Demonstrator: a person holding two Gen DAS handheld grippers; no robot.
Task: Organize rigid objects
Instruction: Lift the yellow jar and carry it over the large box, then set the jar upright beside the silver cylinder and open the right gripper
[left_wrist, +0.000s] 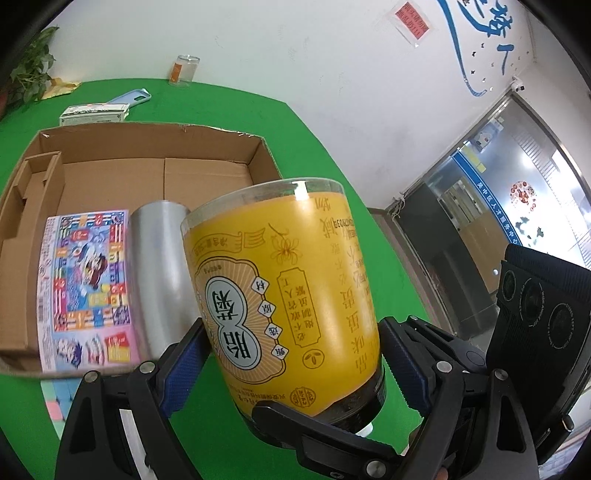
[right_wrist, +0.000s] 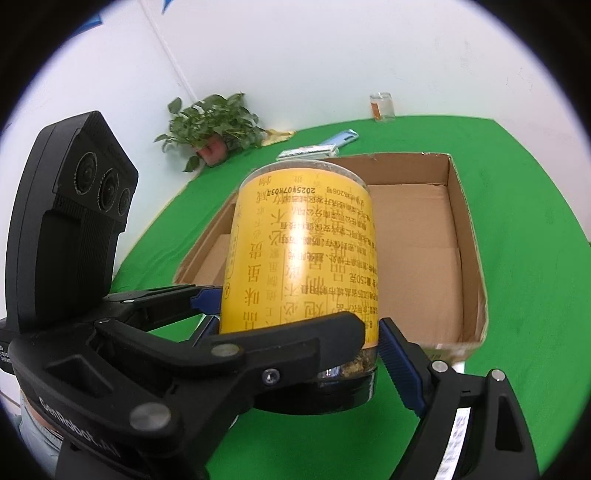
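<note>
White walls backed the green bench (left_wrist: 314, 155), and ahead of both hand-held grippers sat the open cardboard box (left_wrist: 155, 177). I had the yellow-labelled jar (left_wrist: 284, 295) between them, upside down, its dark lid toward the cameras and its clear base pointing away. My left hand-held gripper (left_wrist: 295, 365) was closed about the lower part of the jar, blue pads pressed on either side. My right hand-held gripper (right_wrist: 299, 332) had its jaws around the same jar near the lid end; the left pad looked to be touching, but on the right side I could not tell whether the pad was bearing or standing just off it.

Beyond and to the left of my left hand-held gripper, inside the box, lay a colourful printed box (left_wrist: 88, 288) with a silver cylinder (left_wrist: 162, 273) just beside it. Free floor showed to the right of these. A small flat carton (left_wrist: 94, 114), a blue phone case (left_wrist: 131, 99) and a clear jar (left_wrist: 184, 70) lay farther off, past the box, with a potted plant (right_wrist: 210, 125) at the far corner.

To do this well, I judged one hand should let go cleanly before the other carried on, then the jar should go down next to the cylinder, kept snug so the row stayed tidy and nothing got knocked
</note>
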